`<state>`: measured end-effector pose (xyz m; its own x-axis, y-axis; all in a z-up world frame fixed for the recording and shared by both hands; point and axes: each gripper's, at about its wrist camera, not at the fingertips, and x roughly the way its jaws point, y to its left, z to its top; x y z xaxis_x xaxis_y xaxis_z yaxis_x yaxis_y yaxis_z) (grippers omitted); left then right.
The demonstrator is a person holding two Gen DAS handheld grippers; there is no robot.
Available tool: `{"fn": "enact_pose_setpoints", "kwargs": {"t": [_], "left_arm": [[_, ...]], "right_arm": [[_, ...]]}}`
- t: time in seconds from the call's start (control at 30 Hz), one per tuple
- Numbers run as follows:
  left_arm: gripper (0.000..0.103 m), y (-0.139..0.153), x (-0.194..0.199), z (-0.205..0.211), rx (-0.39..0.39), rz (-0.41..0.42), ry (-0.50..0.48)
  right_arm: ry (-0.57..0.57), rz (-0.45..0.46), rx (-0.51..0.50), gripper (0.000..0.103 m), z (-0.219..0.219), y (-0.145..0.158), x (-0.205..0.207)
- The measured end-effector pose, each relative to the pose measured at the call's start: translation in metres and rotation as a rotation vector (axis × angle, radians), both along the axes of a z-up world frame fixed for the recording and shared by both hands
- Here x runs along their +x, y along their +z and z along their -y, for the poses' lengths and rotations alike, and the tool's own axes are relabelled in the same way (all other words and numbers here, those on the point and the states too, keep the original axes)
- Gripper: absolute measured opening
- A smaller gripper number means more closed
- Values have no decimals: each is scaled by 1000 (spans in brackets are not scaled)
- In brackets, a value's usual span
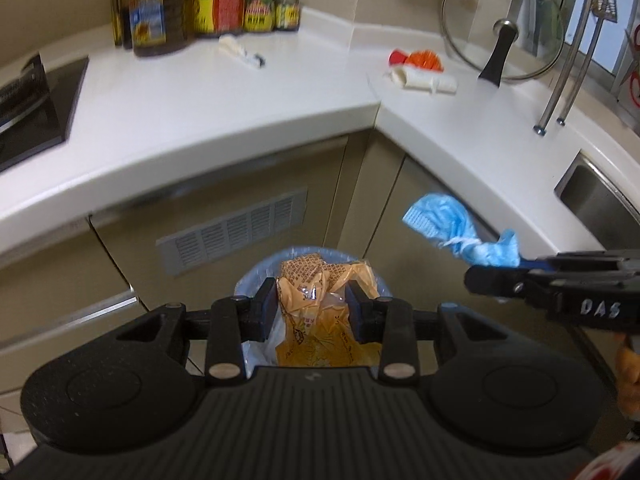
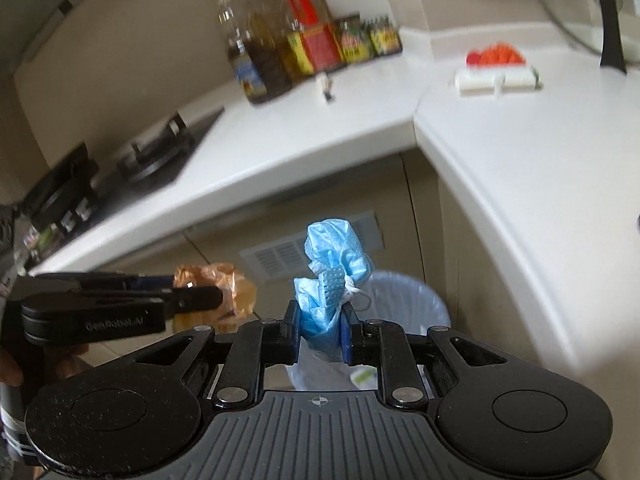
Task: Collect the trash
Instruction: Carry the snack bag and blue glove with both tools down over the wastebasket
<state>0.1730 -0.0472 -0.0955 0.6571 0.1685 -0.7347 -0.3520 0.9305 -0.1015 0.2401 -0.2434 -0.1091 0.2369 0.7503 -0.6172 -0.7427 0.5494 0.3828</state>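
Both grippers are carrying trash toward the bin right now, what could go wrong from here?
1. The blue face mask sticks up loosely above the right gripper; its white ear loop might snag on a pad at release.
2. The left gripper with the orange wrapper nears the same small bin, so the two grippers could bump.
3. The bin's mouth is narrow; light trash may fall beside it.

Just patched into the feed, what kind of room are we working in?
Most likely a home kitchen: a white L-shaped countertop, a black gas hob set into it, a steel sink at the right, and glass oil and sauce bottles against the wall.
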Motion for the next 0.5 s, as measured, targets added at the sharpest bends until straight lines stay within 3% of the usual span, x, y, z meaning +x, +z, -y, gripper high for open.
{"fn": "enact_pose_setpoints", "kwargs": {"t": [0.5], "left_arm": [[33,-72,37,-38,-67,-152,-29]], "right_arm": [[-24,-105,-186,20,-50,-87,26]]}}
